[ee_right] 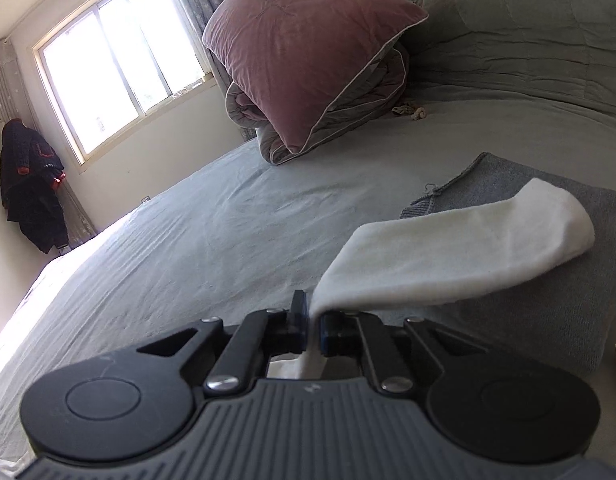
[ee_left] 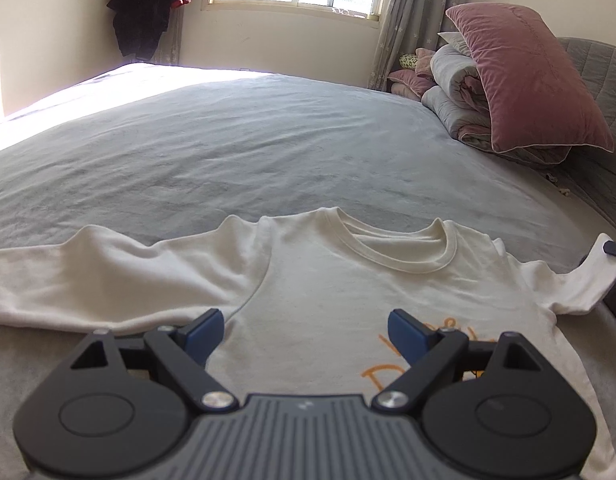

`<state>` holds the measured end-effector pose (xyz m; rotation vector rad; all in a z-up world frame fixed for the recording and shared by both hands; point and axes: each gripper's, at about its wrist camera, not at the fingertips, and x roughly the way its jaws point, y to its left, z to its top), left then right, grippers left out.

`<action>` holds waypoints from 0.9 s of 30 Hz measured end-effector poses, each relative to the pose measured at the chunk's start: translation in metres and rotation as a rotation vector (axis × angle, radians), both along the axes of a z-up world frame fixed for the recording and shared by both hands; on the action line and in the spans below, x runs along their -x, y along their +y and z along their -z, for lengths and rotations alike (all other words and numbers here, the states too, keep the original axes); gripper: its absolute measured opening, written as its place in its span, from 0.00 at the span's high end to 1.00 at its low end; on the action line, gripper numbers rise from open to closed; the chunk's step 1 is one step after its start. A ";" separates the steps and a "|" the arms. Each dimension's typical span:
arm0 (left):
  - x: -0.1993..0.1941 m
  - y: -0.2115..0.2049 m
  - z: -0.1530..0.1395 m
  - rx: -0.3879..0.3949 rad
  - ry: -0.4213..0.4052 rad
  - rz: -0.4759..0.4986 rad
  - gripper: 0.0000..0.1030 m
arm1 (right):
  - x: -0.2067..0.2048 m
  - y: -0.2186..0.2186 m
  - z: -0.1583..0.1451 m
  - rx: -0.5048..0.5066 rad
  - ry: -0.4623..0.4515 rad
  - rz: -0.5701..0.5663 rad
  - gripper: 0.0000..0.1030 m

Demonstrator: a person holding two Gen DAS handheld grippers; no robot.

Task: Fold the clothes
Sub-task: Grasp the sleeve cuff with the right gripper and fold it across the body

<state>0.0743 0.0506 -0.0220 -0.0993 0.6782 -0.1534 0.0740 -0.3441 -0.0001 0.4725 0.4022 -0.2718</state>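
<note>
A cream long-sleeved shirt (ee_left: 327, 280) with orange lettering lies front up on the grey bed, collar away from me, its left sleeve stretched out to the left. My left gripper (ee_left: 306, 330) is open and empty, low over the shirt's chest. My right gripper (ee_right: 312, 322) is shut on the shirt's right sleeve (ee_right: 459, 248), which hangs lifted off the bed. In the left wrist view that sleeve (ee_left: 587, 276) rises at the right edge, where a bit of the right gripper shows.
The grey bed sheet (ee_left: 248, 148) stretches far ahead. A pink pillow (ee_left: 527, 80) leans on a rolled quilt (ee_left: 455, 92) by the grey headboard. A grey knit garment (ee_right: 547, 300) lies under the lifted sleeve. A window and a dark hanging coat are on the far wall.
</note>
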 end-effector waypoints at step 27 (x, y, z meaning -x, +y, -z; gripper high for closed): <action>-0.001 0.020 -0.007 0.035 0.074 -0.038 0.13 | -0.047 0.177 0.048 0.156 0.250 -0.447 0.91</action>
